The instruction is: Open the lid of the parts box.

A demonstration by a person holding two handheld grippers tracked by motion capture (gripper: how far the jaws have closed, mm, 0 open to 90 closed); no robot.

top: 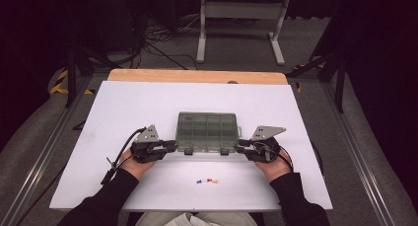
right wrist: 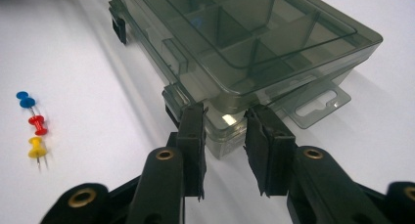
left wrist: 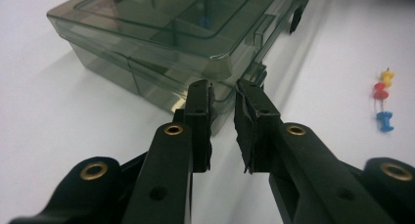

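Smoky transparent compartment box (top: 207,131) at the centre of the white counter (top: 123,107), lid down, both front latches apparently not yet undone. Left gripper (top: 170,146) at the box's 8 o'clock corner, right gripper (top: 240,147) at its 4 o'clock corner, each aimed inward. Seen in the left gripper view, fingers (left wrist: 198,121) narrowly apart, straddling the near corner of the box (left wrist: 171,43), with no firm clamp discernible. Same on the right: fingers (right wrist: 192,136) a little apart either side of the corner by the latch (right wrist: 177,98), tips near or just touching the plastic, contact impossible to tell. Three push pins (top: 207,180), blue, red and yellow, lying loose at 6 o'clock of the box, well apart from it. One blue item (left wrist: 205,22) already inside a compartment. Judged early: box to be opened, pins left to be put in.
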